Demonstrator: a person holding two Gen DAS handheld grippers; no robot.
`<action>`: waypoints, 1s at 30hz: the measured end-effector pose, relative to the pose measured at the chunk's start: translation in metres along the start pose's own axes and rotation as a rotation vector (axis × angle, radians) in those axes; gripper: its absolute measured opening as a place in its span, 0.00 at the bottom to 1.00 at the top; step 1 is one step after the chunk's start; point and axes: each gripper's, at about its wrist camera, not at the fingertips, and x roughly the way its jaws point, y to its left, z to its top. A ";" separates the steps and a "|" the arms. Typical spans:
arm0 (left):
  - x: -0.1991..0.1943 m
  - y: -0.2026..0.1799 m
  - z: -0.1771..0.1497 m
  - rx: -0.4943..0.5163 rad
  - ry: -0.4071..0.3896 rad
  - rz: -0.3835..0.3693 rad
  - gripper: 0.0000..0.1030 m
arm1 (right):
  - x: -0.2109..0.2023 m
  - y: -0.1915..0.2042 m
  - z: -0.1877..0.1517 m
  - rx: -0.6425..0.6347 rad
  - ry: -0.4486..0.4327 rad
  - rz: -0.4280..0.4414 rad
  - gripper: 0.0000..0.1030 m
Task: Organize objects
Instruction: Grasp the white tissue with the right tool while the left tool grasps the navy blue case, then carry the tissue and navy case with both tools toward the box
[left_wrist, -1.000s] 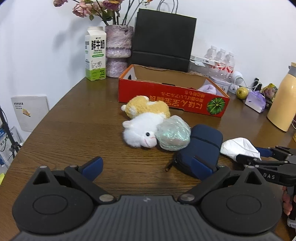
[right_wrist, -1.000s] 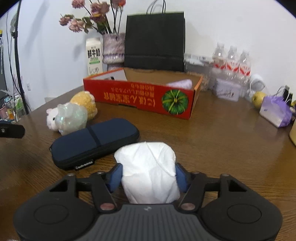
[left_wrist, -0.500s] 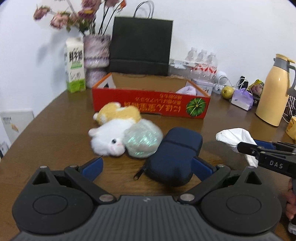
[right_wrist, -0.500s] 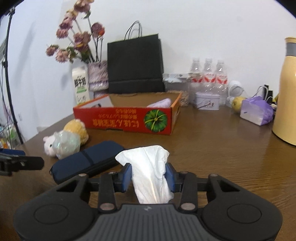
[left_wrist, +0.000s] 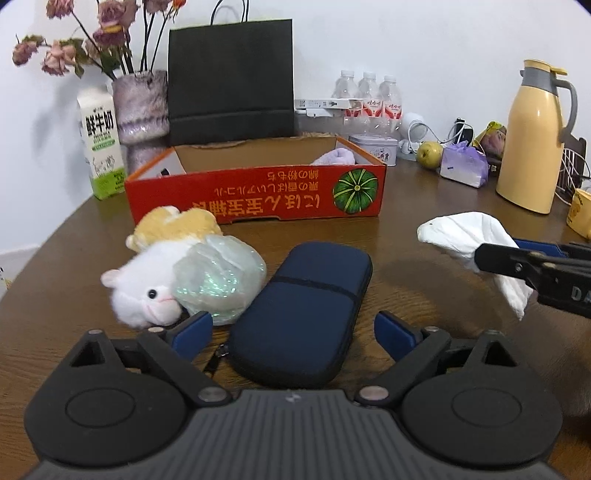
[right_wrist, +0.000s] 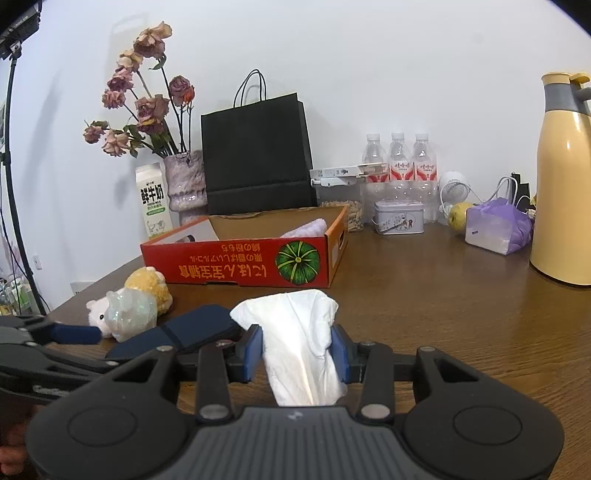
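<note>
Blue pads (right_wrist: 338, 350) of the right gripper (right_wrist: 297, 352) are pressed on a white tissue (right_wrist: 299, 339), which is held clear of the table (right_wrist: 461, 314), in front of the red box (right_wrist: 240, 264). Fingers of the left gripper (left_wrist: 293, 332) are spread wide and closing, with the near end of a navy case (left_wrist: 299, 310) between them, untouched. The case lies flat in front of the box. Left of the case, two plush toys (left_wrist: 147, 284) and a shiny wrapped ball (left_wrist: 218, 277) are bunched together. A lilac cloth (left_wrist: 334, 157) is seen inside the box.
</note>
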 end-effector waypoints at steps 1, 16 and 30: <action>0.003 0.000 0.000 -0.009 0.003 -0.003 0.94 | 0.000 0.000 0.000 0.000 -0.001 0.002 0.37; -0.016 -0.002 -0.016 -0.087 0.011 0.008 0.69 | -0.003 0.000 0.000 0.007 -0.014 0.017 0.38; -0.032 -0.007 -0.011 -0.032 0.096 -0.013 0.85 | -0.005 0.000 -0.001 0.010 -0.021 0.016 0.38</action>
